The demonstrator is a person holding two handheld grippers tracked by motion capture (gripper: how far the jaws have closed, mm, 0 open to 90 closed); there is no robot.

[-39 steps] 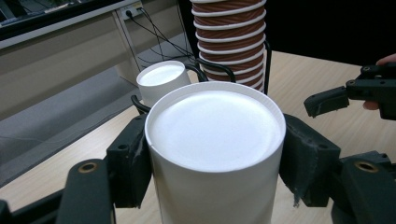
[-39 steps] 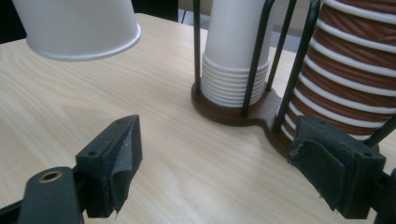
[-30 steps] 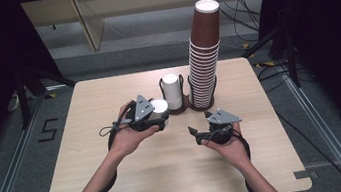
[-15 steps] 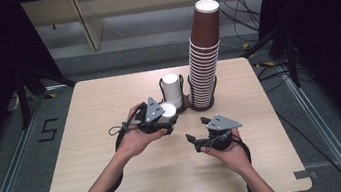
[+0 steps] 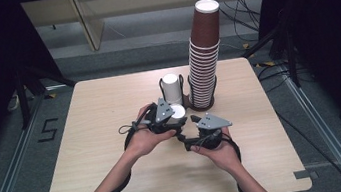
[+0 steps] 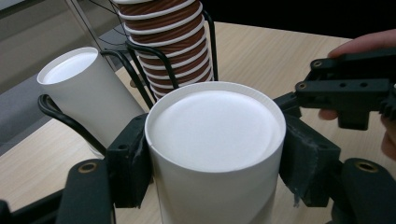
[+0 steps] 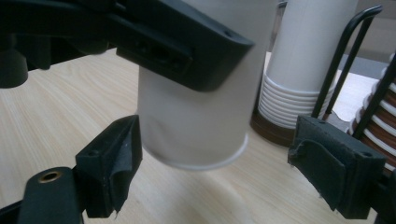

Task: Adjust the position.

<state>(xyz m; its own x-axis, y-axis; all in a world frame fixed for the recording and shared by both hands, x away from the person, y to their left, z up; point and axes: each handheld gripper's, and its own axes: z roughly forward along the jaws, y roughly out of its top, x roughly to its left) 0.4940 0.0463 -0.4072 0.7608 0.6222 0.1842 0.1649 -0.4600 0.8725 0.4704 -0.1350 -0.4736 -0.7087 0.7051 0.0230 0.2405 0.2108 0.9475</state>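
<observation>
Above the table (image 5: pixel 95 152), white cup (image 6: pixel 215 135) clamped in left jaws, seemingly upside-down.

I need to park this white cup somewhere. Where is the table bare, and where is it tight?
The table is bare left of the left gripper, along the near edge, and right of the brown stack. It is tight around the rack, white stack, held cup and right gripper.

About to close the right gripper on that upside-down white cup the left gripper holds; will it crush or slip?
Likely light and thin-walled: the white cup looks like paper, so a hard squeeze could dent it. The left gripper clamps it near the closed base; the open rim hangs free and is probably the softest part. The smooth, tapered wall may slide between the right gripper's open jaws.
</observation>
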